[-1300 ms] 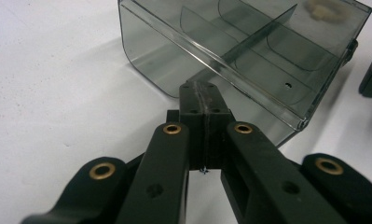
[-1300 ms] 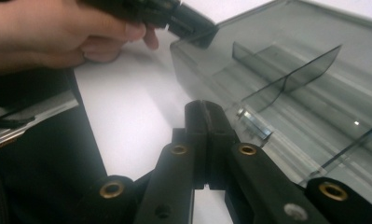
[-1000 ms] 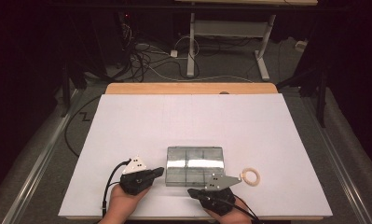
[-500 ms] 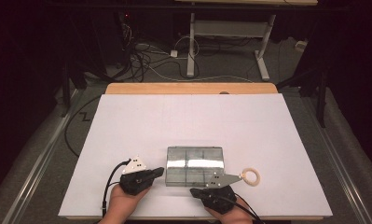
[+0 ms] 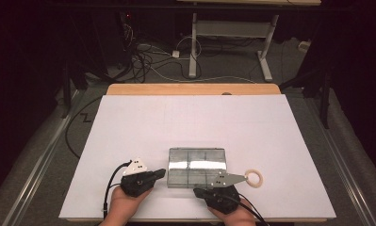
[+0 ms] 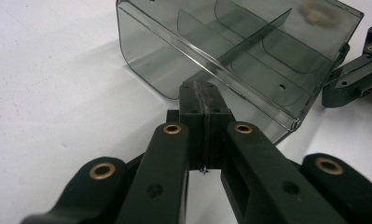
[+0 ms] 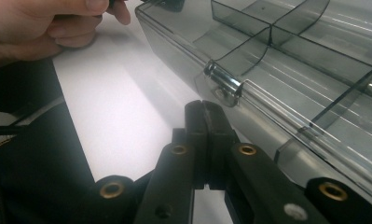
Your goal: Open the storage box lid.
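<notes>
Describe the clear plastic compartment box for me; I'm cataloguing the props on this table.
The clear, grey-tinted plastic compartment box is rectangular with rounded corners, and inner walls divide it into several compartments, all of which look empty. Its lid is down, with a small clasp on the near edge. It lies flat on the white table sheet, near the person's side. The shut left claw is at its left corner; the shut right claw points at the clasp, contact unclear.

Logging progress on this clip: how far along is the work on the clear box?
Barely begun. Done: nothing visible; the clear compartment box sits closed on the white table, and the pale ring lies outside it to the right. In hand: the left hand-held gripper and right hand-held gripper sit shut at the box's near edge, gripping nothing. Left: any opening or loading.
</notes>
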`<move>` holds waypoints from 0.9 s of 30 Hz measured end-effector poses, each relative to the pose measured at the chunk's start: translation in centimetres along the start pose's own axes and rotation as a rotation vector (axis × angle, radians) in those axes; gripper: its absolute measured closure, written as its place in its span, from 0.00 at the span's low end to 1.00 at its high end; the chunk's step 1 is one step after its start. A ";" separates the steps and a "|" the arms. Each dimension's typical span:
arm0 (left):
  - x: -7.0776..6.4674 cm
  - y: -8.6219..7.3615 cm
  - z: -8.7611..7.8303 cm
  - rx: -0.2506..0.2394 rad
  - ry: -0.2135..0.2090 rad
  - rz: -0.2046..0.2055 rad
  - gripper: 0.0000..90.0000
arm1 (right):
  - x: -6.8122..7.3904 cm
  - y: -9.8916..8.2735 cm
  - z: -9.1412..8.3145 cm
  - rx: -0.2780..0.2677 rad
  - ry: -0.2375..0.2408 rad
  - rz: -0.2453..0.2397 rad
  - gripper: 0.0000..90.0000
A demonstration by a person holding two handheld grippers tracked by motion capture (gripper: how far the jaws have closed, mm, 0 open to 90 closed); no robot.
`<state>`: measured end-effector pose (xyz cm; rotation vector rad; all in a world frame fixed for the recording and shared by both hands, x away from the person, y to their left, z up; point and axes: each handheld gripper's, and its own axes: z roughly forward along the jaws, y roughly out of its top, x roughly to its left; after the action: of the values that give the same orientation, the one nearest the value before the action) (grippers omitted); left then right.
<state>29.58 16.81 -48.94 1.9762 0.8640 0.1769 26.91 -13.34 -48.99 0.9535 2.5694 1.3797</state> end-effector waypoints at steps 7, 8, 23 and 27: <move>0.0 0.0 0.0 0.000 0.000 0.000 0.98 | -0.1 0.0 -0.1 -0.006 -0.003 0.008 1.00; 0.0 0.0 0.0 0.001 0.000 0.000 0.98 | -0.1 0.0 -0.1 -0.007 -0.003 0.009 1.00; 0.1 0.0 0.0 0.000 0.000 -0.009 0.98 | -0.3 -0.1 -0.2 -0.026 -0.001 0.024 1.00; 0.1 0.0 0.0 -0.001 0.000 -0.010 0.98 | -0.3 -0.1 -0.3 -0.030 0.001 0.025 1.00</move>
<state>29.61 16.87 -49.00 1.9710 0.8735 0.1715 26.96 -13.73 -48.99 0.9834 2.5381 1.4213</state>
